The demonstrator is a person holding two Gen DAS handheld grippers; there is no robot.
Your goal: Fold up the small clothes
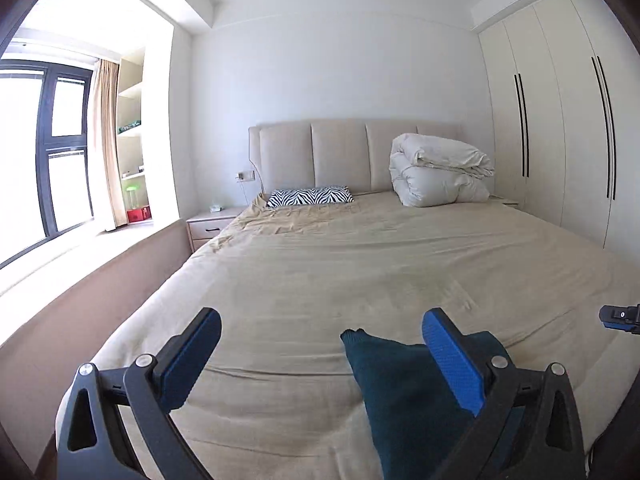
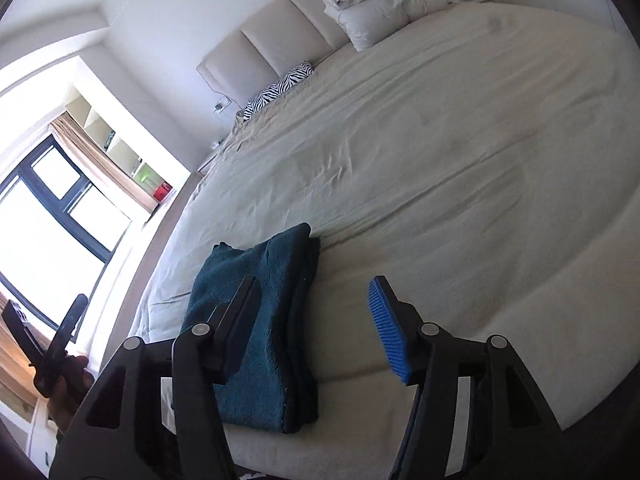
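Left gripper (image 1: 320, 344) wide open, nothing between the pads. Right gripper (image 2: 316, 320) partly open, also empty, above the bed (image 2: 440, 160). Folded teal garment (image 2: 260, 320) lies flat on the sheet near the foot edge, below both. Duvet (image 1: 440, 172) and zebra pillow (image 1: 310, 196) sit by the headboard.

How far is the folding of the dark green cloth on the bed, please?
Done: the dark green garment lies folded in a neat layered rectangle near the foot of the bed. In hand: nothing; the left gripper and right gripper are both open and empty above it. Left: no other small clothes are visible on the bed.
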